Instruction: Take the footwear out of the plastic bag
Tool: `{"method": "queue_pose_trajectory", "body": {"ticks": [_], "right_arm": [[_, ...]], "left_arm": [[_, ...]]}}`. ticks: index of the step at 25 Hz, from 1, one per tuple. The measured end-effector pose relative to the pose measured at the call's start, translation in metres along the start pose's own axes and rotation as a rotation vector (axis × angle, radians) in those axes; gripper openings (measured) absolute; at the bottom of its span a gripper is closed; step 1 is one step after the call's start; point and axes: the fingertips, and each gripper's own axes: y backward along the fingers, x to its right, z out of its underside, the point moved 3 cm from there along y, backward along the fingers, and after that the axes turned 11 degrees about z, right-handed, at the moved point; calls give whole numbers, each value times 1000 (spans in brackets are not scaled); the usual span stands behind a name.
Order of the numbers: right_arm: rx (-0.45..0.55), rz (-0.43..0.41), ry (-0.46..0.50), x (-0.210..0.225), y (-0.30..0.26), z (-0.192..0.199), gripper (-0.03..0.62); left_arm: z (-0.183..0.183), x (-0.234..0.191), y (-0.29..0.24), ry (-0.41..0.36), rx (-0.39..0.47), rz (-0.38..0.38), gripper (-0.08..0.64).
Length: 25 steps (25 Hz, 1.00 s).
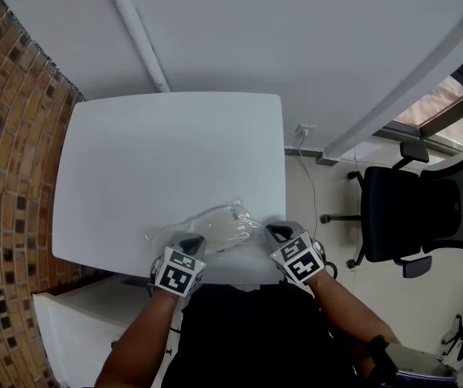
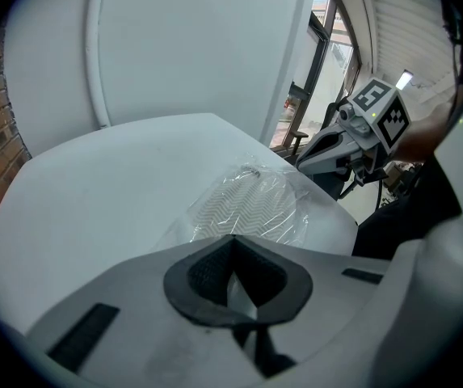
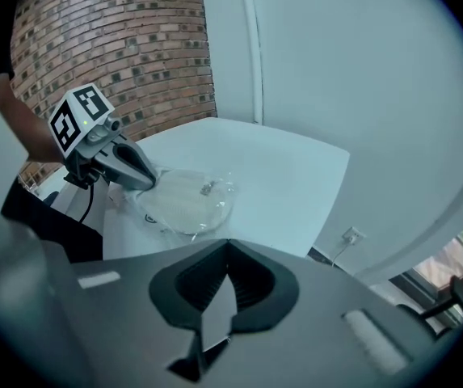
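A clear plastic bag [image 1: 215, 231] lies at the front edge of the white table [image 1: 166, 152], between my two grippers. Inside it I see pale footwear [image 2: 243, 204] with a zigzag-tread sole, lying flat. My left gripper [image 1: 189, 242] is shut on the near edge of the bag [image 2: 296, 208], with film showing at its closed jaws [image 2: 232, 239]. From the right gripper view, the left gripper [image 3: 152, 181] touches the bag [image 3: 184, 202]. My right gripper [image 1: 280, 233] stands at the table's front right corner, shut [image 3: 229, 243], apart from the bag, with nothing visibly between its pads.
A brick wall [image 1: 5, 176] runs along the left of the table. A black office chair [image 1: 401, 212] stands on the floor to the right. A wall socket with a cable [image 1: 304, 129] sits behind the table's right corner. A white unit [image 1: 77, 314] stands below the table's front left.
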Motion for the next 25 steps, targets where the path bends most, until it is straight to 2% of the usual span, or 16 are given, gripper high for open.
{"method": "queue_pose_trajectory", "body": {"ticks": [5,11,13,15,18,21,23,25], "right_arm": [[-50,2,-43,9,-2,12,3],[-92,-1,-87,13,-3,24,22],[-100,20,-96,22,0,27,37],[-96,67,-97,36,5,26,20],[-44,99,-110,48,13,12,14],[32,81,-56,39,11,-16,14],[60,83,32,30,3,-35,19],[57,106,120,27,-11,-49,52]], "left_arm": [[-8,0,1,2,31,0,6],[-3,0,0,14,22,10,6],[-3,0,0,13,20,11,6],[-2,0,0,14,15,11,6],[0,-1,0,13,15,9,6],[-1,-2,0,8,23,11,6],[-1,-1,0,9,19,12,6],[0,-1,0,9,11,14,6]]}}
